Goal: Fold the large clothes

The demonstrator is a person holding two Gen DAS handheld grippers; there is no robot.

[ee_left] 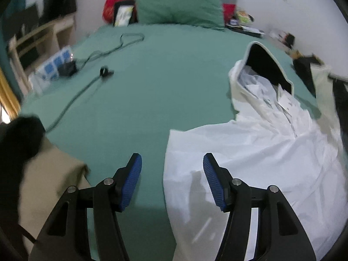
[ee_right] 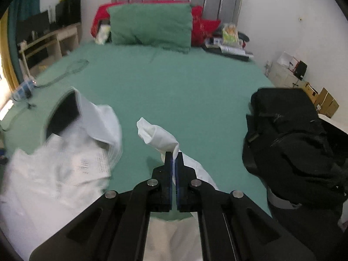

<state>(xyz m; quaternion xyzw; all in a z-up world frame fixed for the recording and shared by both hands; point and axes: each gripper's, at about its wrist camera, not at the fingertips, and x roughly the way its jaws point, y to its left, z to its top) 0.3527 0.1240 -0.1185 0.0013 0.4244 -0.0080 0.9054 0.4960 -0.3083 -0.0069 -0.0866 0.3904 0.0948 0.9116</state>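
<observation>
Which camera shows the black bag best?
The right wrist view. There the black bag sits whole on the green bed, straps visible, right of the right gripper, whose jaws pinch the white garment. The left wrist view shows only a dark, blurred bit at its right edge, possibly the bag.

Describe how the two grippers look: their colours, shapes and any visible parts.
Both the left gripper and the right gripper have black angular linkage arms with triangular cut-outs and round silver pivot pins. Each finger carries a blue ribbed pad. No cables or markings are visible.
</observation>
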